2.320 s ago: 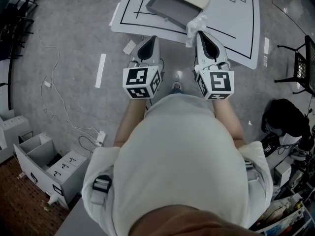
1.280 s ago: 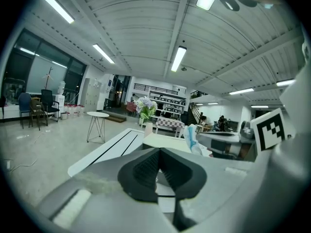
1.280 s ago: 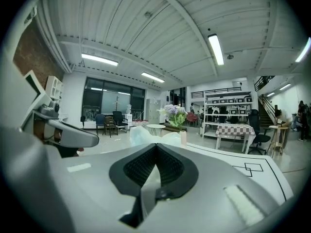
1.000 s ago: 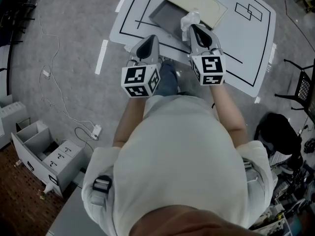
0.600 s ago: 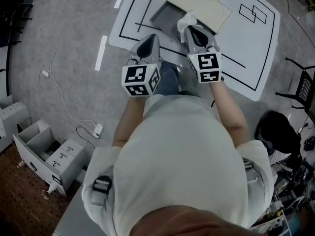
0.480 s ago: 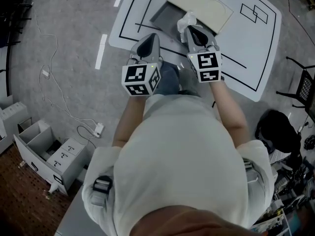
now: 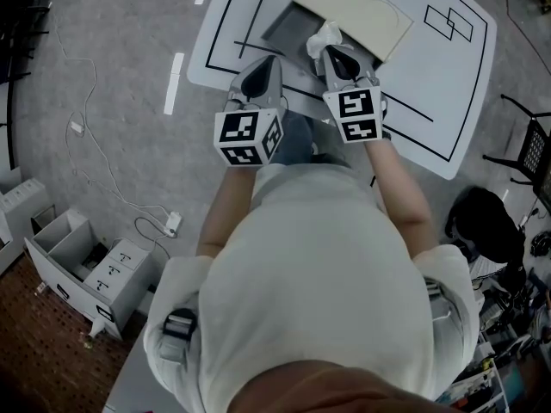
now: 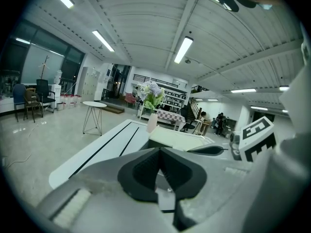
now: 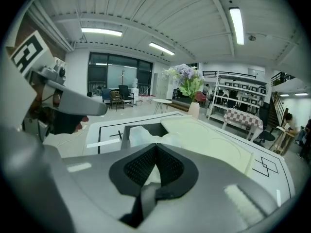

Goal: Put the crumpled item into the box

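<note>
Holding one crumpled white item (image 7: 324, 35) pinched in the right tongs (image 7: 332, 50) at the near edge of the single open box (image 7: 290, 24) on the table (image 7: 430, 84). Left tongs (image 7: 259, 65), second of two, closed on nothing. Risks landing outside the box if released short of the rim.
</note>
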The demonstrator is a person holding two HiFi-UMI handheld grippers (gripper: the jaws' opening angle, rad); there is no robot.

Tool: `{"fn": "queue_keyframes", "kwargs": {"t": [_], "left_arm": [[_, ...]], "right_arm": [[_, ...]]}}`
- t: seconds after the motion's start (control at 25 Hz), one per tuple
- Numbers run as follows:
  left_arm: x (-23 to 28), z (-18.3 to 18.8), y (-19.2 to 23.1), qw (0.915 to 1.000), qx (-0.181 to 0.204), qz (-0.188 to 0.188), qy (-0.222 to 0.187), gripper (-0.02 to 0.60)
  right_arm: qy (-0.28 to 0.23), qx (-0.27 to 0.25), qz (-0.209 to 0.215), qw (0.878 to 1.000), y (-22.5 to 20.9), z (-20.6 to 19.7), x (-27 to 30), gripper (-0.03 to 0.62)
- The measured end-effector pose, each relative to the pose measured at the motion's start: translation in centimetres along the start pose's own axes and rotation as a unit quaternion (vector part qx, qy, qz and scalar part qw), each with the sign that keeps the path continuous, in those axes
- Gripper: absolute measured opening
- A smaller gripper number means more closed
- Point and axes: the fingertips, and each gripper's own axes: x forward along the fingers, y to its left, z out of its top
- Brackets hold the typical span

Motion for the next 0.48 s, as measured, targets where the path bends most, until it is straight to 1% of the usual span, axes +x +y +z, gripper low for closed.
{"fn": "queue_keyframes", "kwargs": {"t": [0.48], "left_arm": [[0.8,-0.1,0.1,1.0,-0.003,-0.005,0.004,0.0]], "right_arm": [[0.03,-0.007,0.012,0.999,0.0,-0.3,1.5,0.002]]}}
